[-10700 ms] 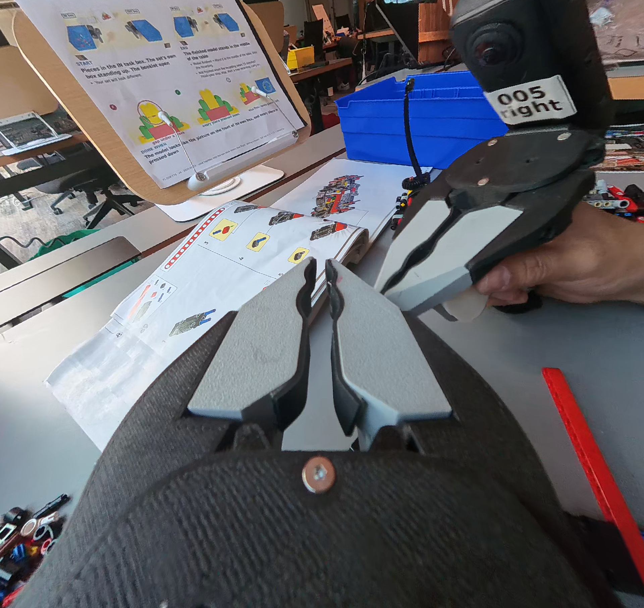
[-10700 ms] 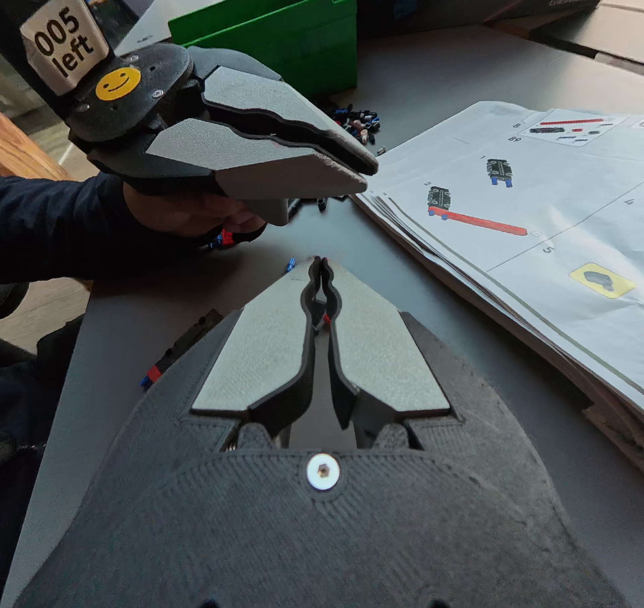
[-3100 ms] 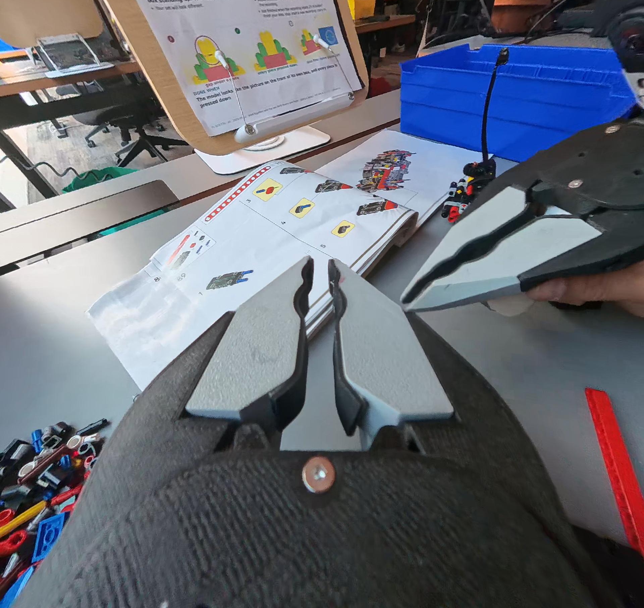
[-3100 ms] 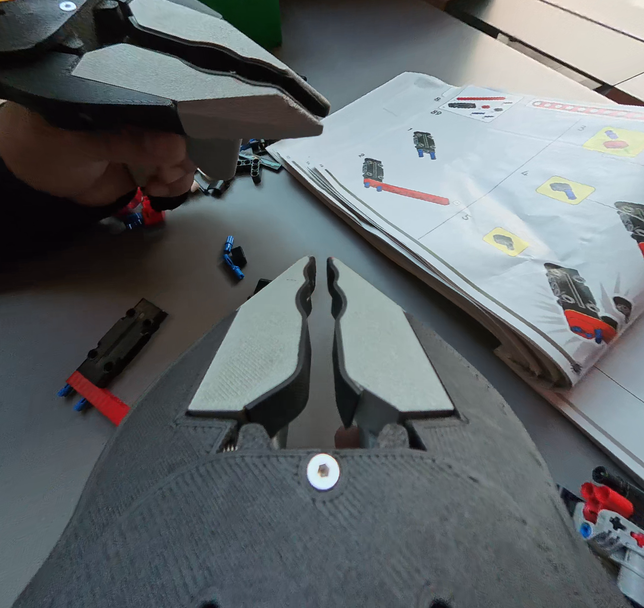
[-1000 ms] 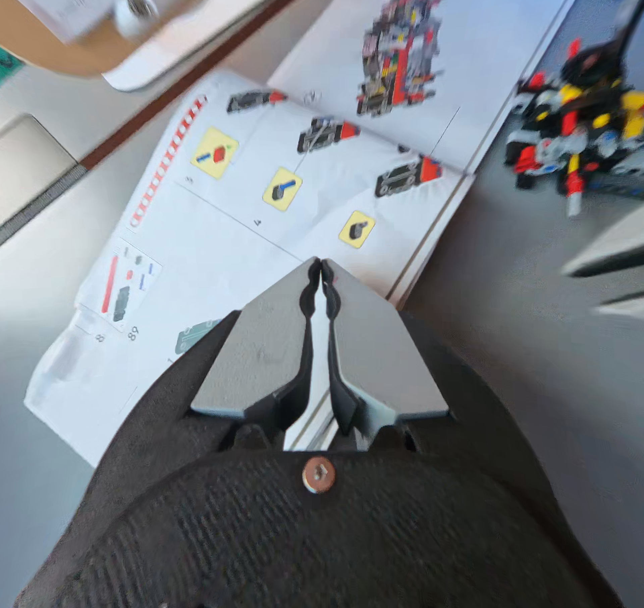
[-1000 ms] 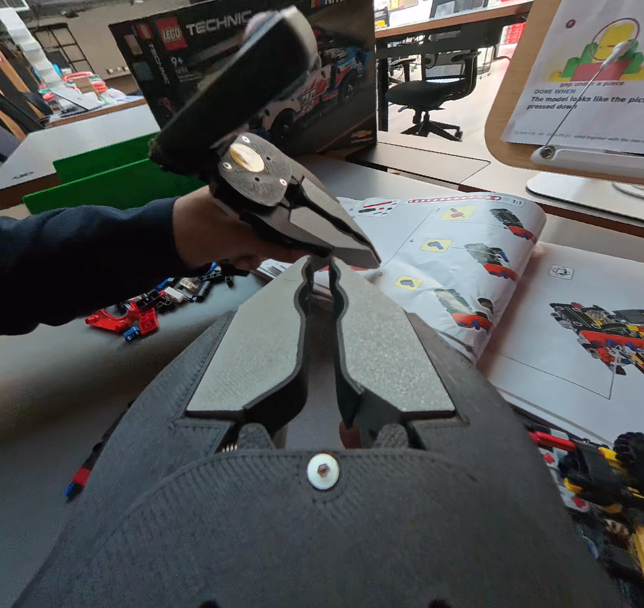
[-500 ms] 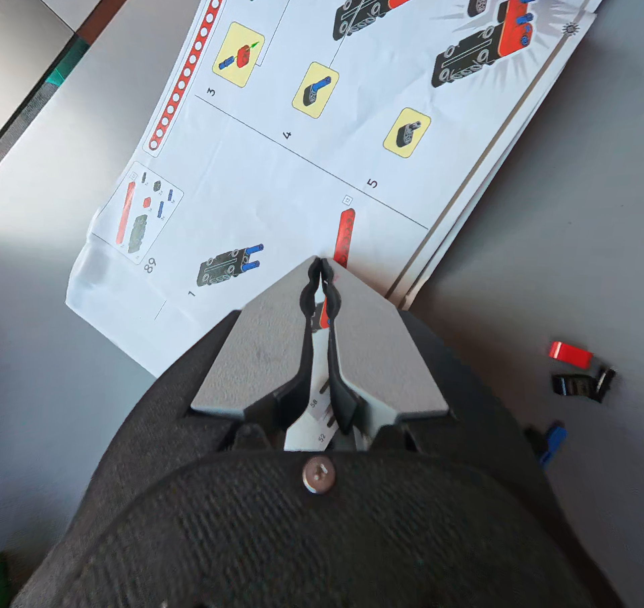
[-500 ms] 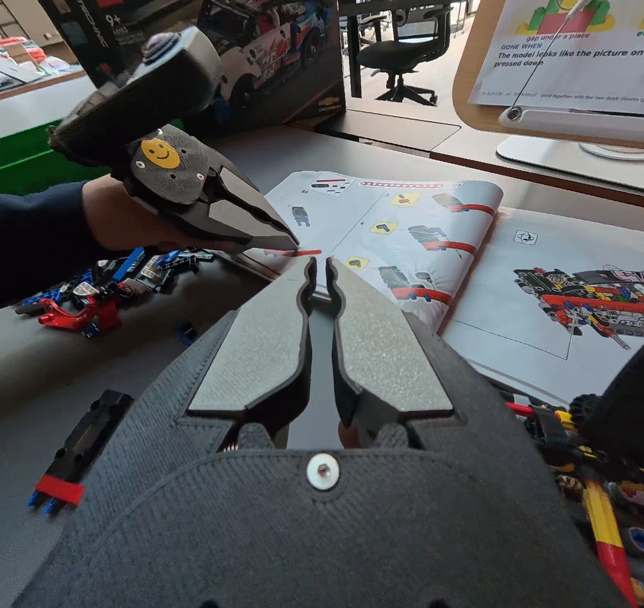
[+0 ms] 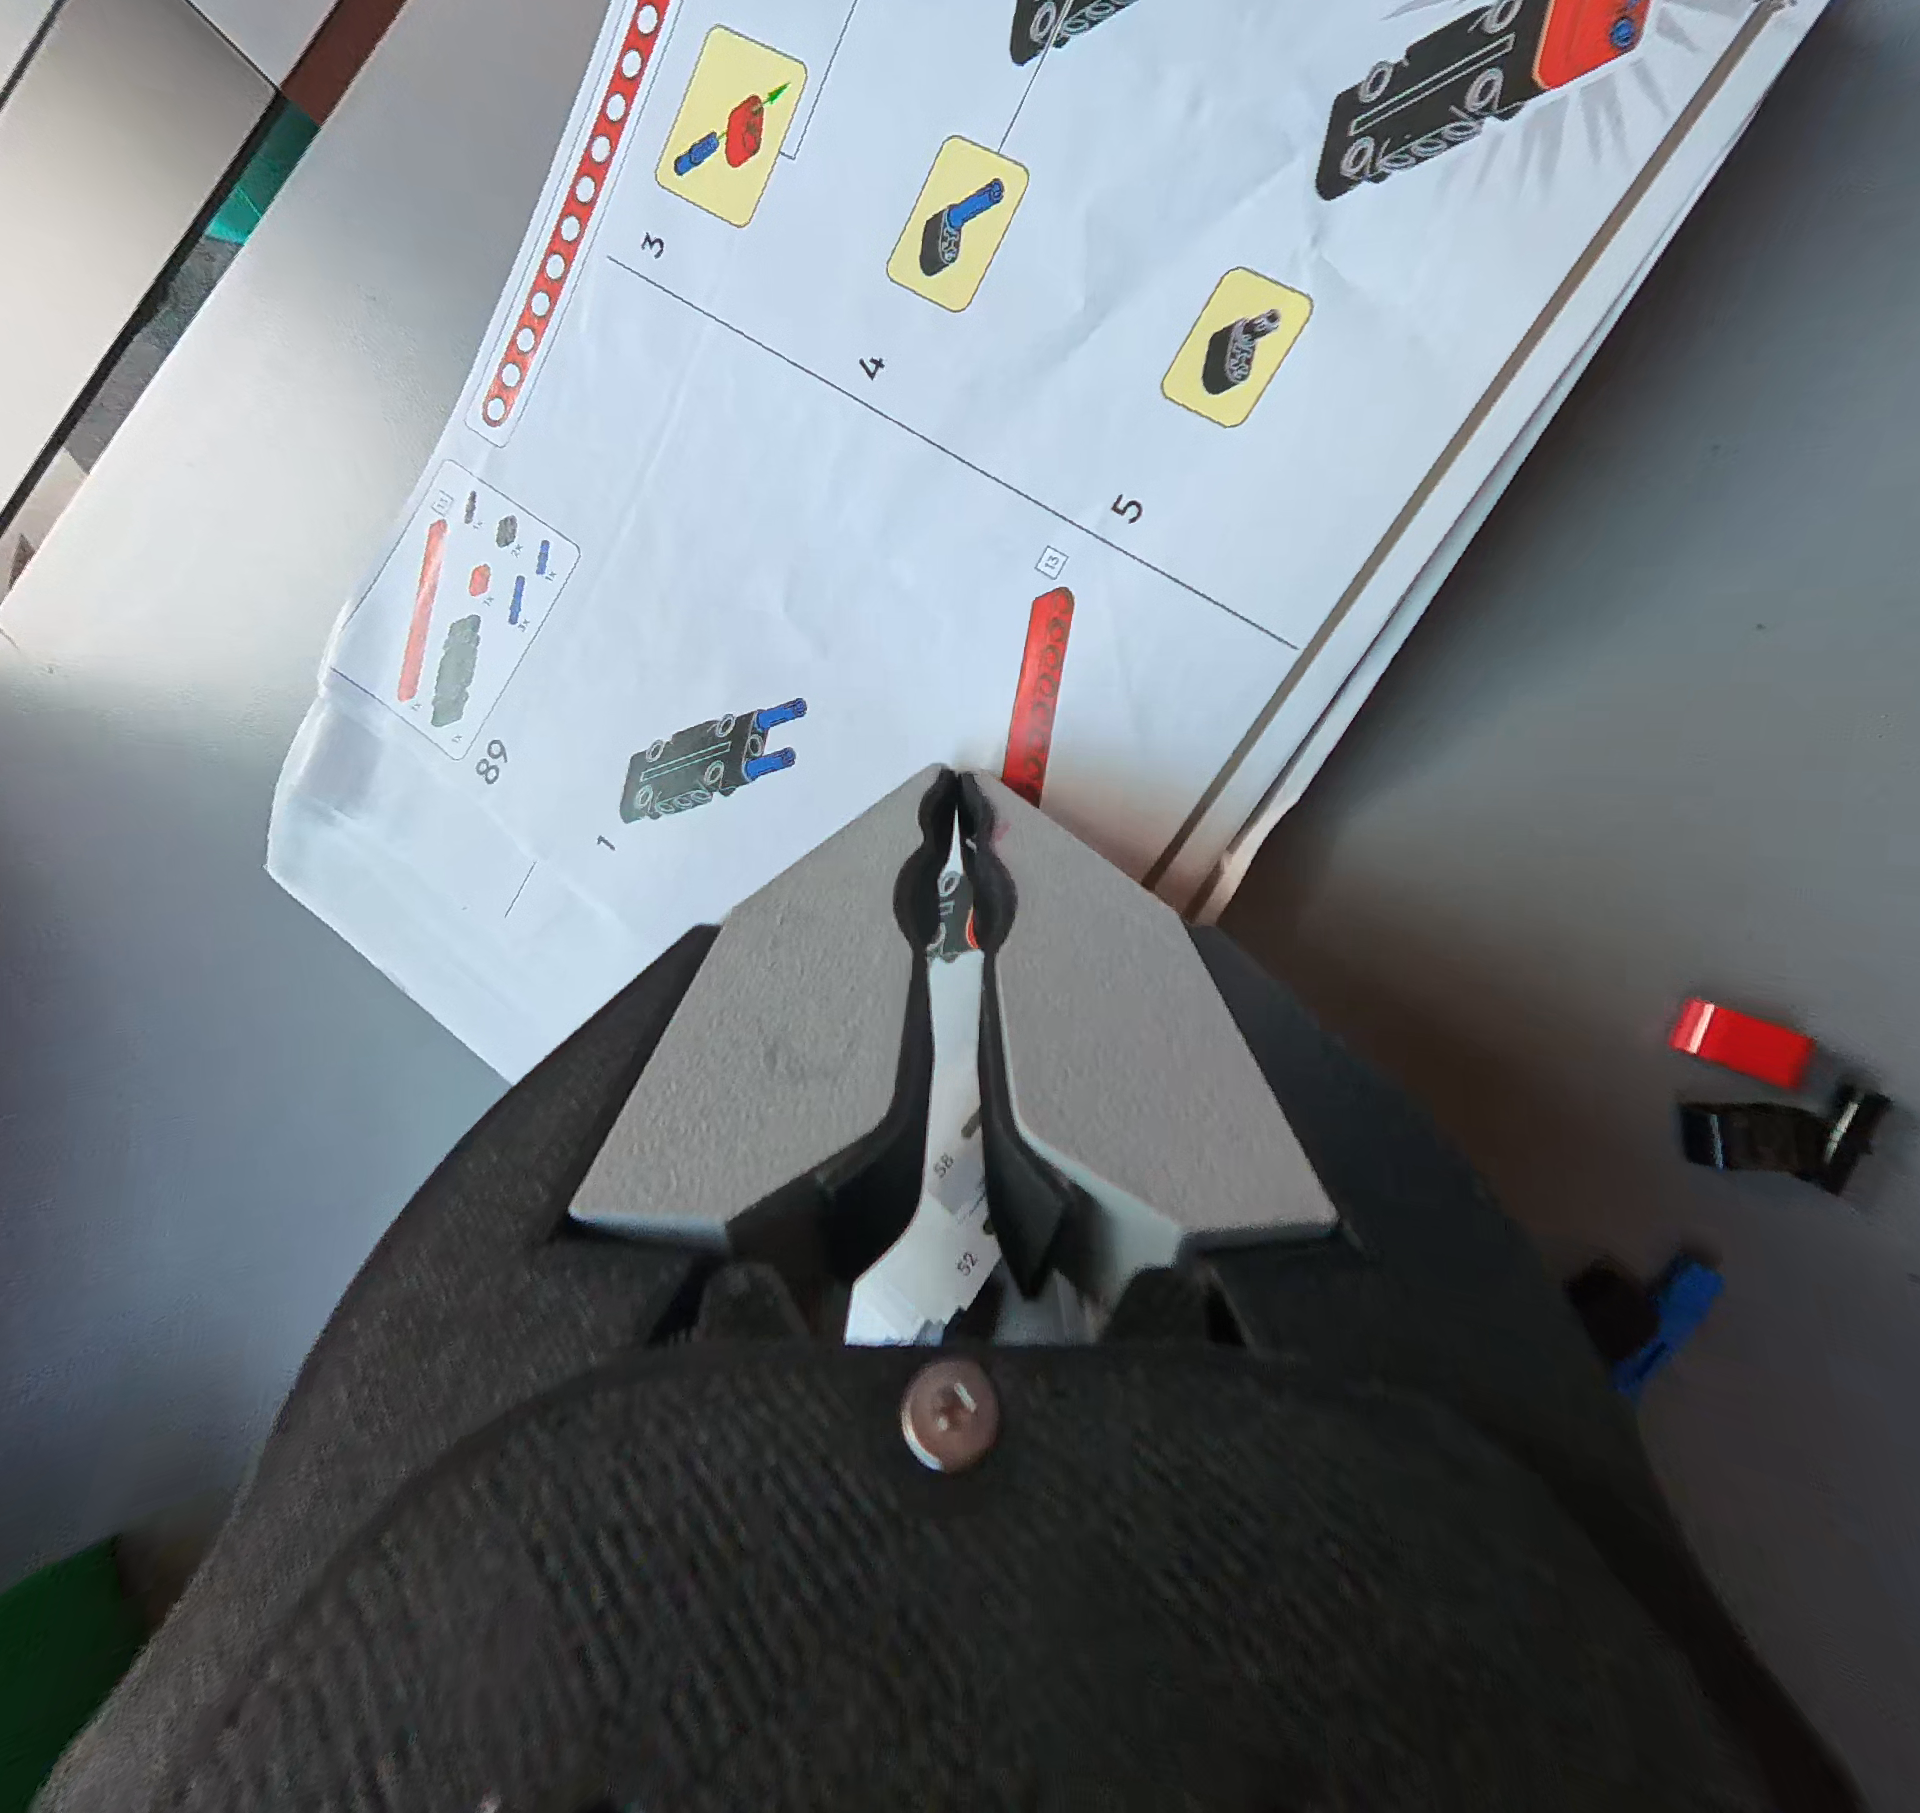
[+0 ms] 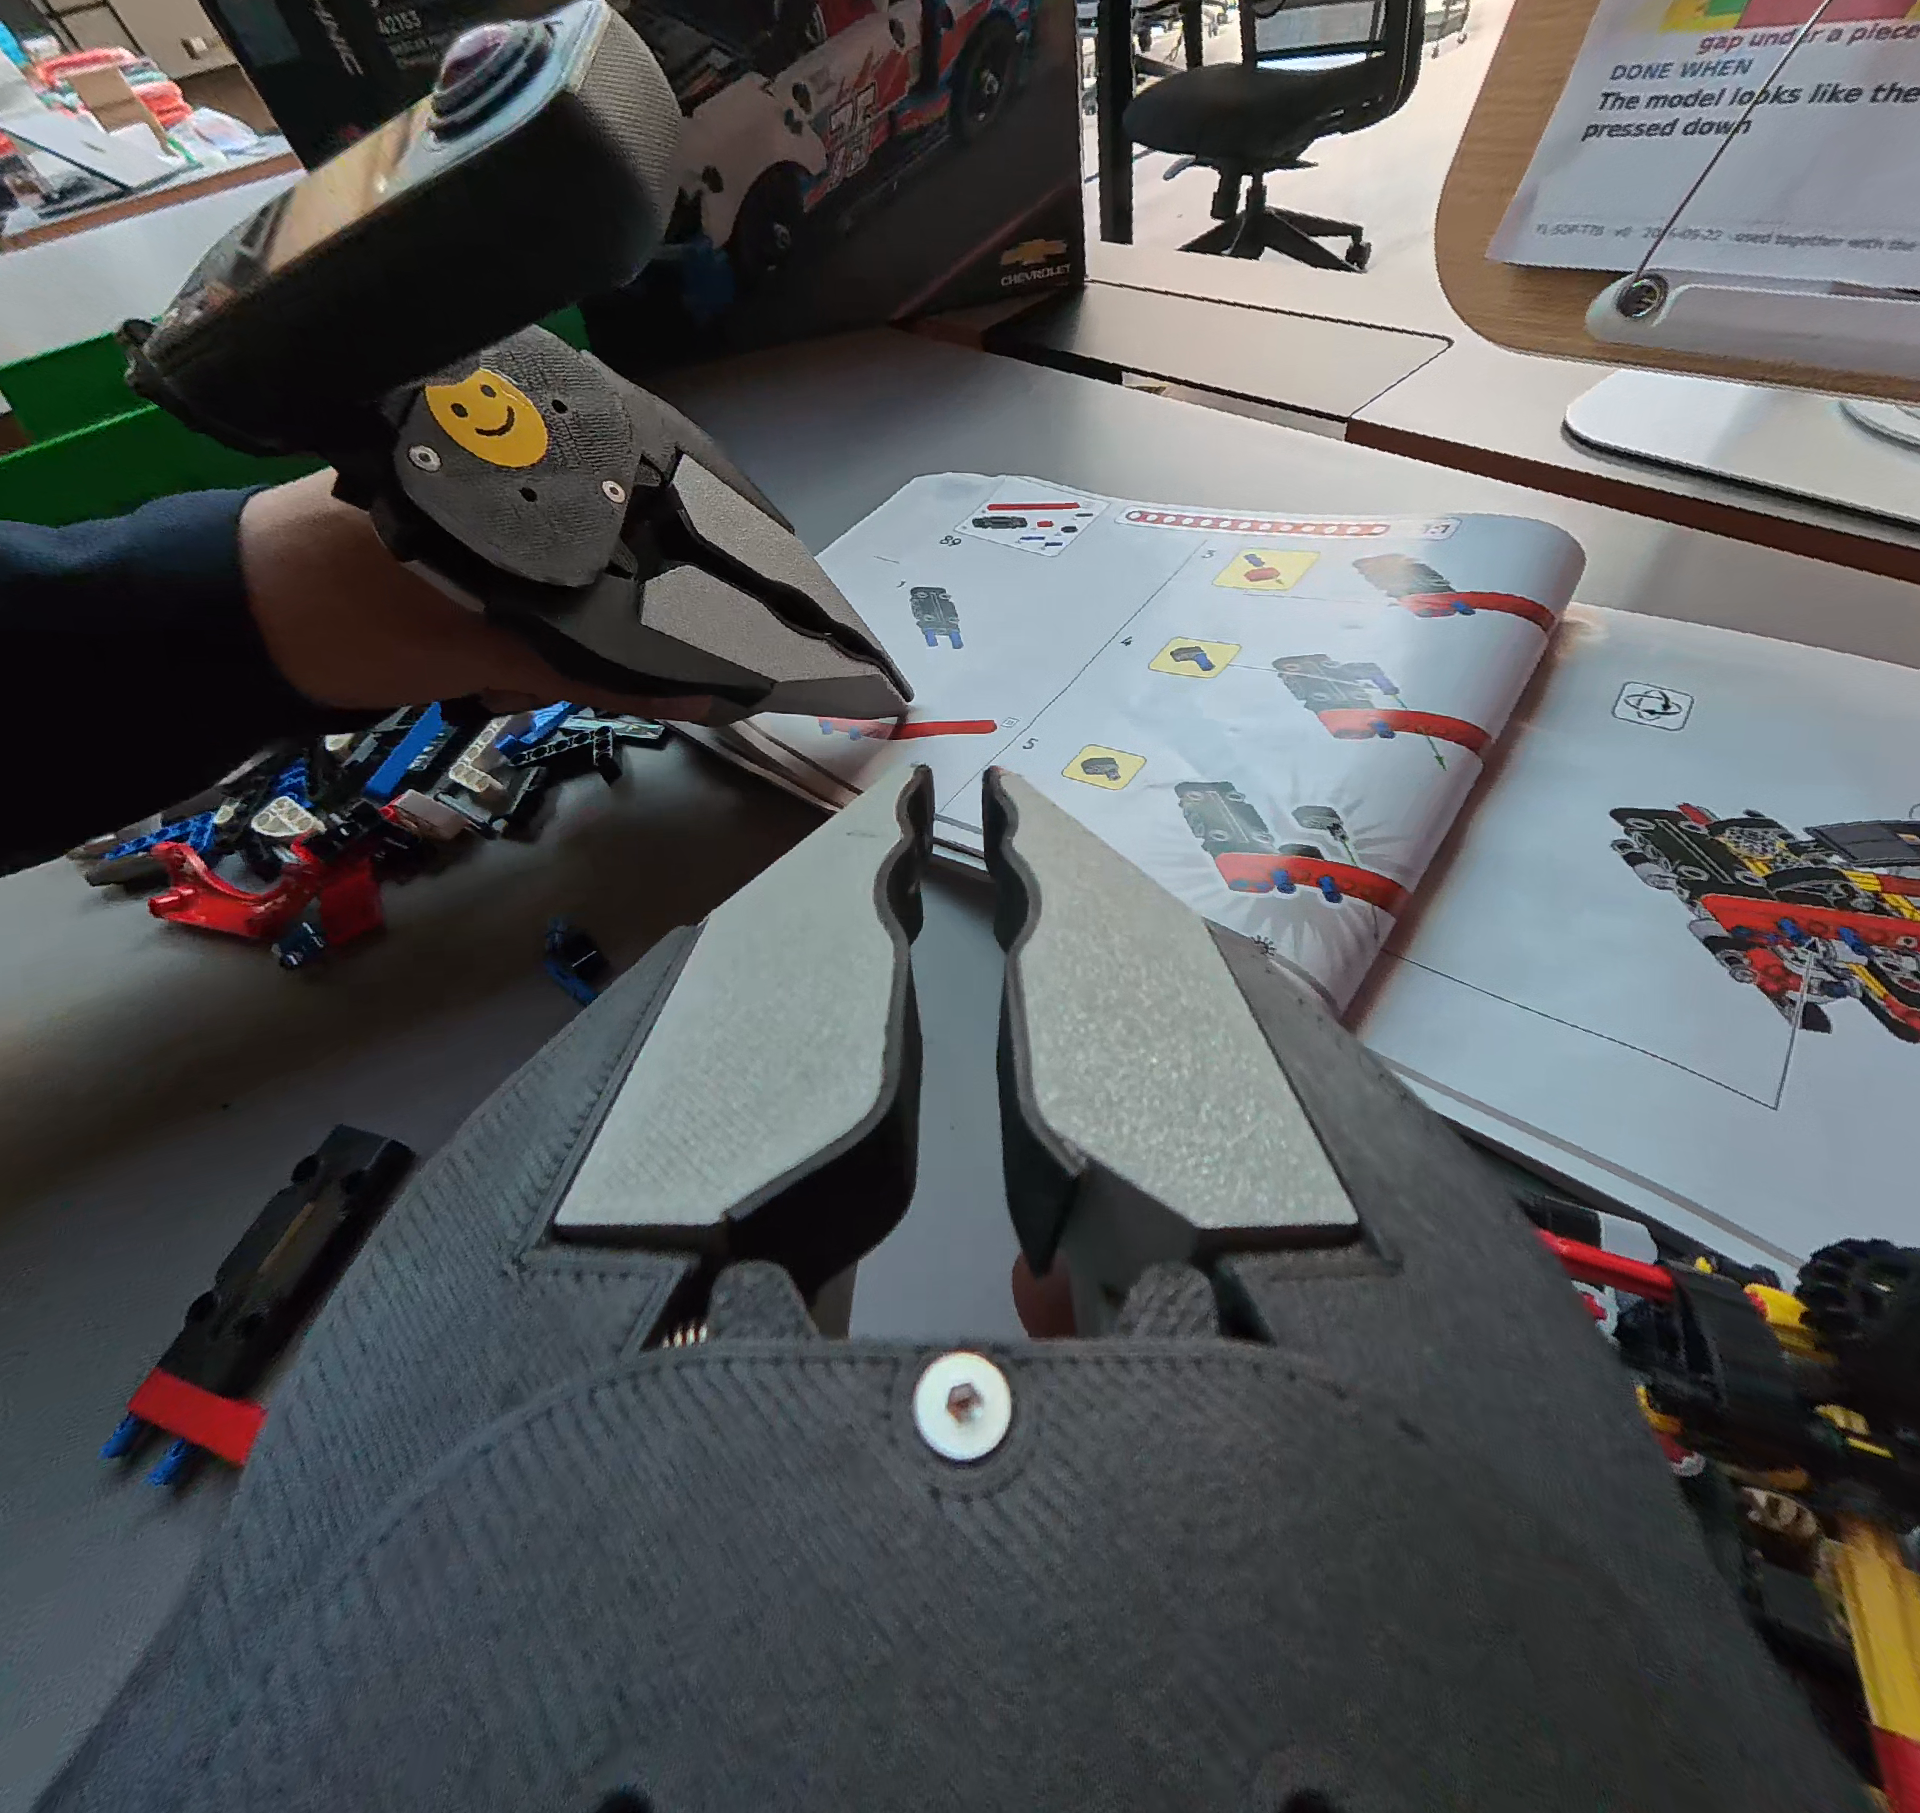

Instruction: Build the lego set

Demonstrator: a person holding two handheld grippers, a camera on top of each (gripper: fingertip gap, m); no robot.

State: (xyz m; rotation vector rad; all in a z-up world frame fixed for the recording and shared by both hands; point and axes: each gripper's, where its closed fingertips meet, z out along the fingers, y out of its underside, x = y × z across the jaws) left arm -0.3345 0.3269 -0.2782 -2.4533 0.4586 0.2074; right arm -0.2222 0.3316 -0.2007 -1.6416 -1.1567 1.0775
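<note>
The left gripper (image 9: 954,778) — fingers pressed together, holding nothing — points at the open instruction booklet (image 9: 831,537) on the table (image 9: 1662,620); the right gripper (image 10: 956,776), fingers slightly spread, hovers just beside the booklet's edge.

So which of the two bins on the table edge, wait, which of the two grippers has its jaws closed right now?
The left gripper, the one bearing the yellow smiley, tips met over the open instruction booklet. The right gripper shows a clear gap between its fingertips.

Bright daylight, soft shadows, fisheye edges
</note>
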